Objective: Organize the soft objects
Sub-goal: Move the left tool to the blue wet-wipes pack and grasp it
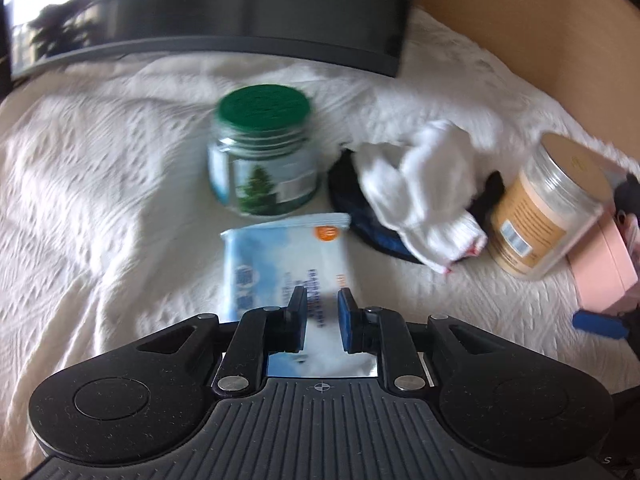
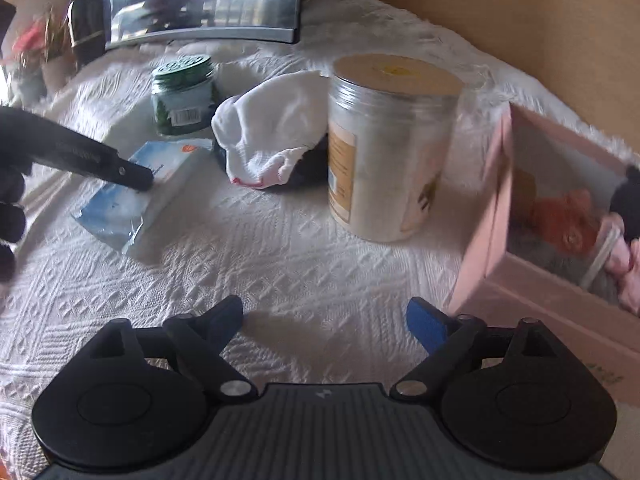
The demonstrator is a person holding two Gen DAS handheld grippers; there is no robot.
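Straddling the near end of the tissue pack (image 1: 280,256), the left gripper (image 1: 322,312) is narrowly parted around it — grip unclear — pack's length running away along the fingers; right gripper (image 2: 326,320) gapes empty, farther off.

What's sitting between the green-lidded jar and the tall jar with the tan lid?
A crumpled white cloth lies between the green-lidded jar and the tall jar, resting on something dark. The right wrist view shows it best.

- 2 jars: green-lid jar (image 1: 264,156), tan-lid jar (image 2: 390,148)
- 1 tissue pack (image 1: 280,252)
- 1 white sock (image 2: 272,132) on 1 dark cloth (image 1: 360,204)
- 1 pink box (image 2: 496,240)
- 2 grippers: left gripper (image 1: 320,312), right gripper (image 2: 326,316)
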